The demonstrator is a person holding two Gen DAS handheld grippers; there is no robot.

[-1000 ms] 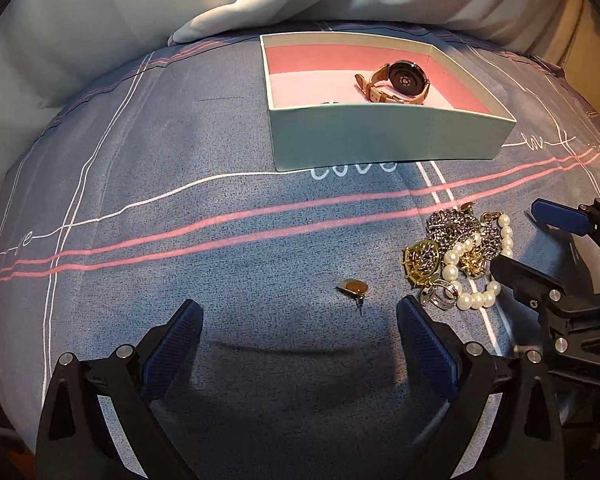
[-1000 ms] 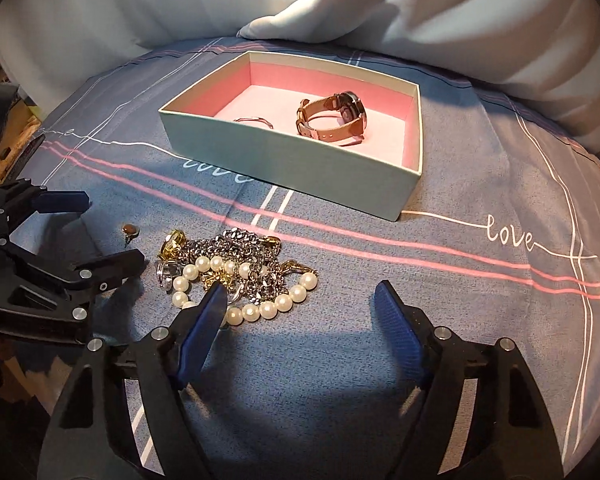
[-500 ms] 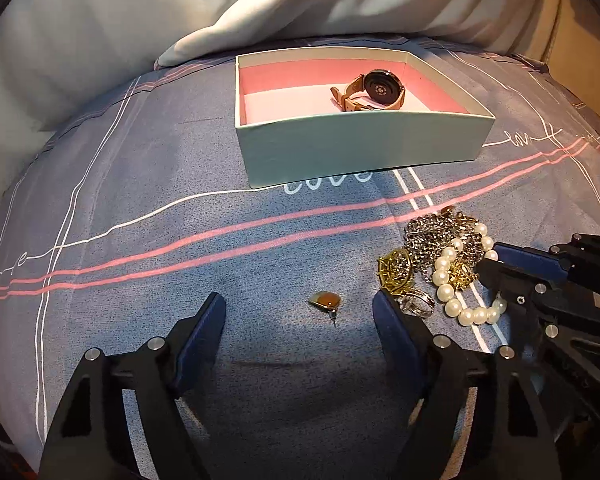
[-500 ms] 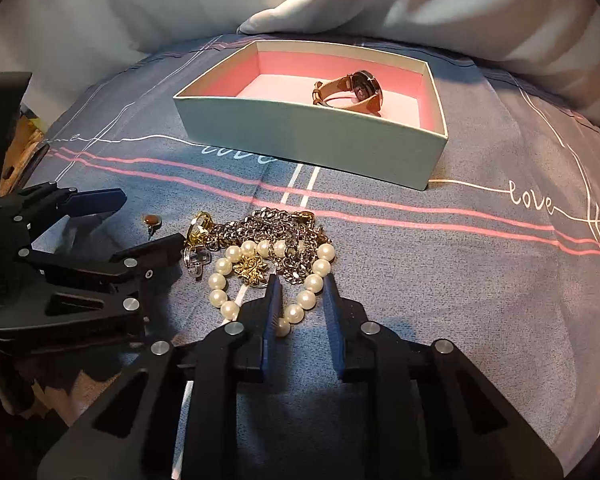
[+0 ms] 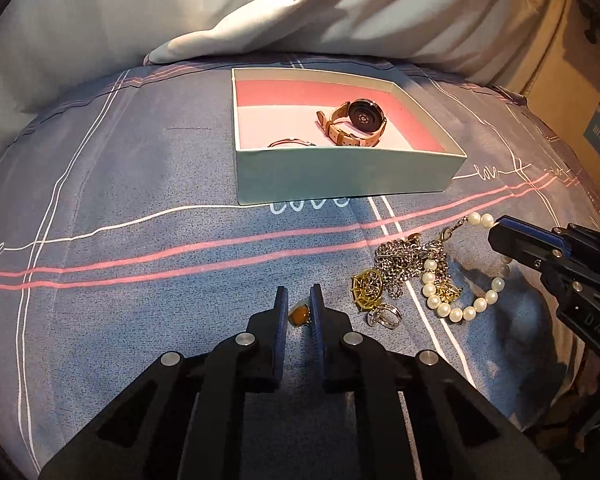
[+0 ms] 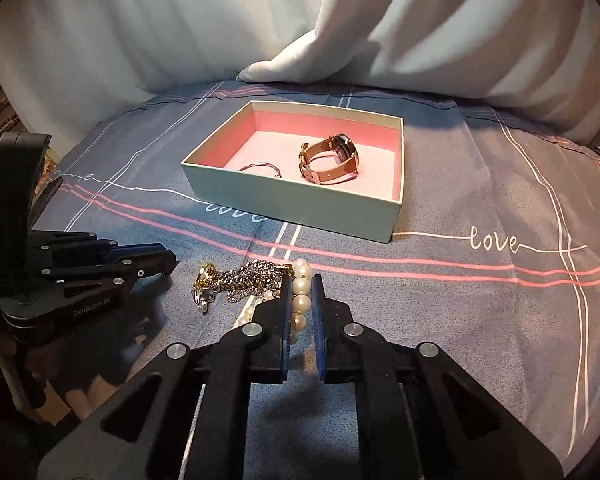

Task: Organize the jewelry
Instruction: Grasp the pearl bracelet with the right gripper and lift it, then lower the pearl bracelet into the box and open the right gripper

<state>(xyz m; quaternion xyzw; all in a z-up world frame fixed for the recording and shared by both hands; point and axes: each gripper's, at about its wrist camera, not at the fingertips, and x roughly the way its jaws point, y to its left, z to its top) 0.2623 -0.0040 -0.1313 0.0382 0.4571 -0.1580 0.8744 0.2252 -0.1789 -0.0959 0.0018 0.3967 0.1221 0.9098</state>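
My left gripper [image 5: 299, 304] is shut on a small amber earring [image 5: 299, 314] just above the bedsheet. My right gripper [image 6: 301, 296] is shut on a pearl bracelet [image 6: 302, 292], whose strand also shows in the left wrist view [image 5: 466, 312]. A tangle of silver chain [image 5: 404, 262], a gold web brooch [image 5: 367, 288] and a silver ring [image 5: 385, 314] lies between the grippers. The open mint box with pink lining [image 5: 340, 176] holds a tan-strapped watch [image 5: 354, 122] and a thin bangle [image 5: 292, 143]. The box also shows in the right wrist view [image 6: 296, 204].
A blue-grey bedsheet [image 5: 120, 220] with pink and white stripes covers the surface. White pillows and bedding [image 6: 340, 32] rise behind the box. A cardboard box [image 5: 580, 92] stands at the far right edge.
My left gripper has closed on the amber earring. My right gripper has closed on the pearl bracelet and drawn part of it away from the pile.
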